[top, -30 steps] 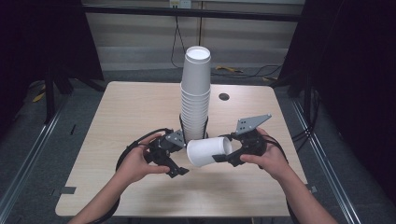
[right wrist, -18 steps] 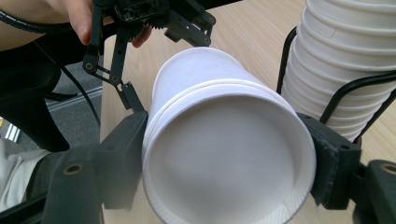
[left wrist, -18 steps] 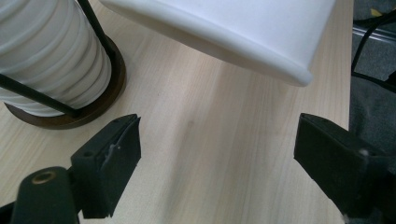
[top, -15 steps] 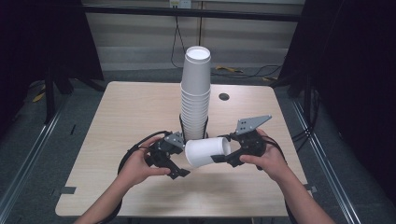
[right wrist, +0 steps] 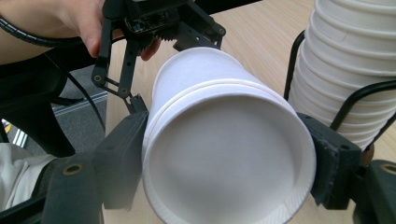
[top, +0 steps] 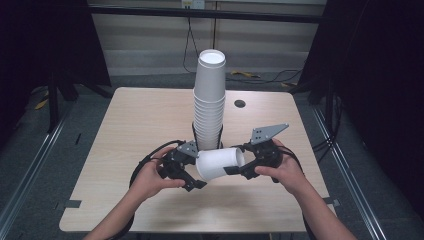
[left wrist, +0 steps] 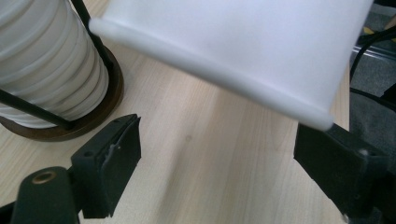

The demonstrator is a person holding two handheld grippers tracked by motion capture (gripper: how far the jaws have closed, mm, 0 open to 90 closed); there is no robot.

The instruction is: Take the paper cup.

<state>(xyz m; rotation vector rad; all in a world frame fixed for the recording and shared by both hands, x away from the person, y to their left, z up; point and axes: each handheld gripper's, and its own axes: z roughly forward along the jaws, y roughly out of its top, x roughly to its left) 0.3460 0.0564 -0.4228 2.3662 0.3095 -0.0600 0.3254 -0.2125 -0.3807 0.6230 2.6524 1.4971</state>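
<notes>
A white paper cup [top: 220, 162] lies on its side in the air in front of a tall stack of white cups [top: 209, 100]. My right gripper [top: 237, 167] is shut on it. In the right gripper view both pads press the sides of the cup [right wrist: 224, 154] near its base, which faces the camera. My left gripper [top: 192, 167] is at the cup's mouth end. In the left gripper view its jaws [left wrist: 219, 158] stand apart over bare table, and the cup's rolled rim [left wrist: 233, 84] hangs just above them. The left gripper [right wrist: 159, 28] shows beyond the cup.
The stack [left wrist: 42, 60] stands in a black wire holder [right wrist: 327, 107] with a brown ring base [left wrist: 93, 116], just behind the held cup. The wooden table [top: 125, 125] has a small dark hole [top: 240, 103] at the back right. Cables trail from both grippers.
</notes>
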